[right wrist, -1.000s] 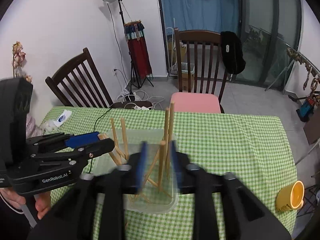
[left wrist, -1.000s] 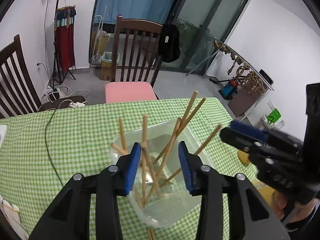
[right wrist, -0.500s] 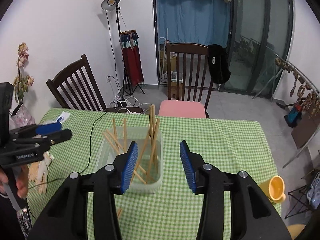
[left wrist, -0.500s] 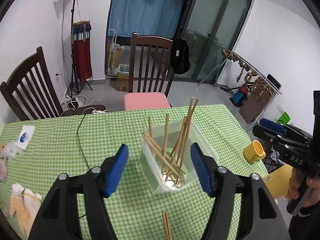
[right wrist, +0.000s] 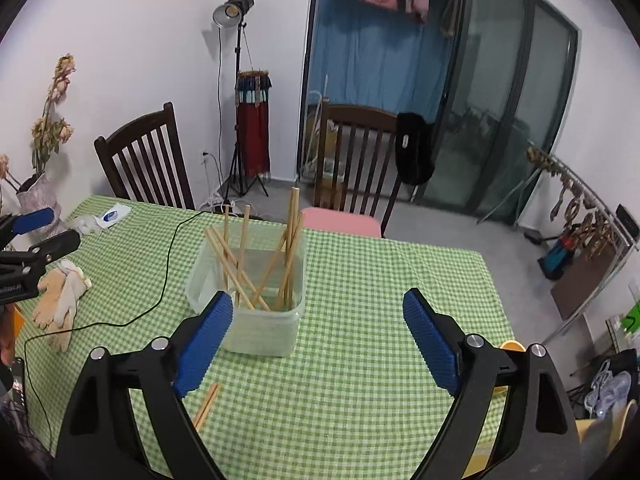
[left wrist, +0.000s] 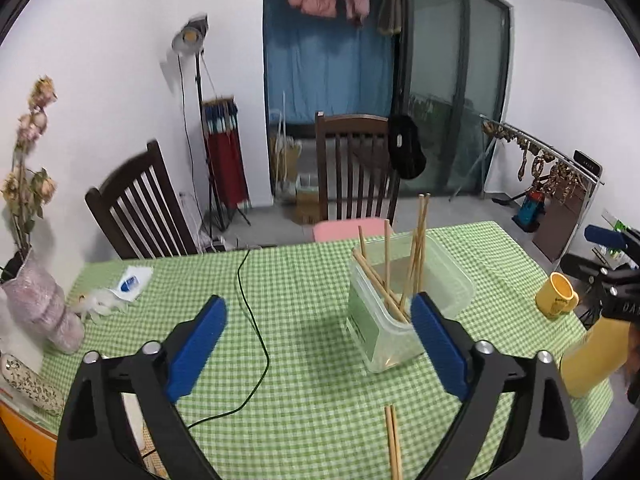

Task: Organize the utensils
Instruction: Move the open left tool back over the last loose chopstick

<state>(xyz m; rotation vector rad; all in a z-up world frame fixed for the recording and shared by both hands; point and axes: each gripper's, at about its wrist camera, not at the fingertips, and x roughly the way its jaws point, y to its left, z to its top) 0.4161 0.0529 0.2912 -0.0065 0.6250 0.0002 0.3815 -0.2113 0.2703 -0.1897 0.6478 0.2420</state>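
Left wrist view shows a loose pair of chopsticks lying flat on the green checked worktop, just below and between the left gripper fingers, which are spread wide and empty. Their long axis runs roughly along the camera's line of sight. The clear container behind holds the other sticks upright. The right gripper is also spread and empty; its pair sits off to its left, so the left looks nearer.
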